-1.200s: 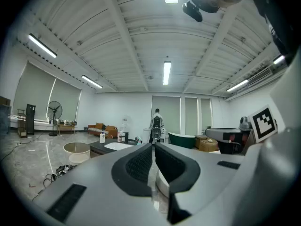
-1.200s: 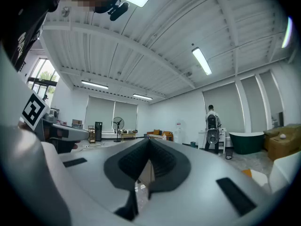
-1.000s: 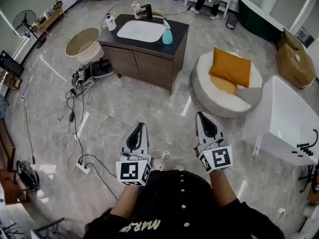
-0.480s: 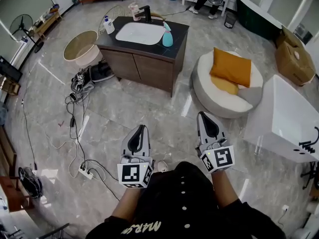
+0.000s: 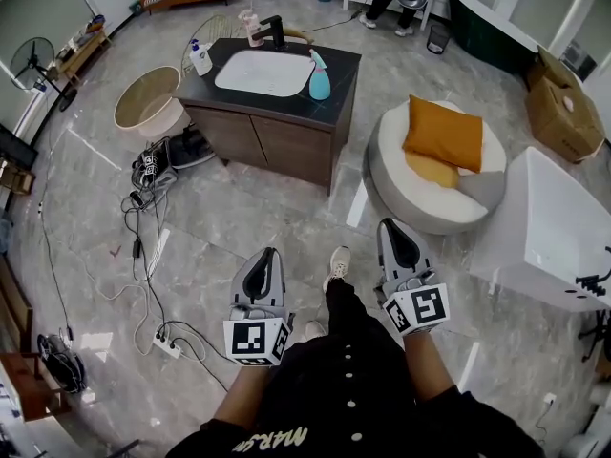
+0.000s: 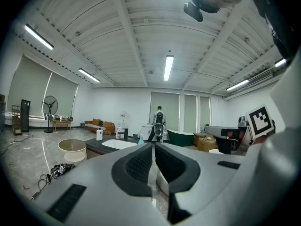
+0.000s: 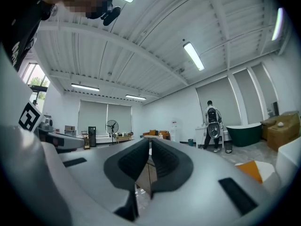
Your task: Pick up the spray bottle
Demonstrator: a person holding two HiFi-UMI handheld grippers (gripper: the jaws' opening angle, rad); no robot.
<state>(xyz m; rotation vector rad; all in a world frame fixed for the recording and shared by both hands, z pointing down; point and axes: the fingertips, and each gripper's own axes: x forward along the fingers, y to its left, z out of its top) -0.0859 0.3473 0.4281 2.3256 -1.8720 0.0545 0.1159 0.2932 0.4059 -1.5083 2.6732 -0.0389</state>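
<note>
A: Where is the spray bottle?

B: There's one spray bottle [image 5: 319, 76], teal. It stands on the dark counter [image 5: 342, 82], at the corner just right of the sink [image 5: 253, 72]. It is well apart from both your grippers, across open floor.

A: Axis and heading?

B: Upright, long axis vertical. The spray head on top seems to lean toward the sink. It's too small to fix the nozzle exactly.

A: My grippers?

B: Two. On your left gripper [image 5: 269, 253] the jaws are together with only a thin slit between them, and nothing in it. Your right gripper [image 5: 386, 223] is closed the same way and empty. You hold both low in front of you, pointing toward the counter.

A: Counts on the counter?

B: One spray bottle, one white pump bottle [image 5: 200, 58] at the far left corner, one black tap [image 5: 275, 29], one sink.

A: How do the views differ?

B: Only the head view shows the floor cables [image 5: 143, 246] and your shoe [image 5: 336, 260]. The left gripper view catches the spray bottle [image 6: 141, 139] as a small teal speck just above its closed jaws. The right gripper view looks past the counter's side, so the bottle shows only in the other two. The ceiling light [image 6: 168, 67] appears in the gripper views alone.
</note>
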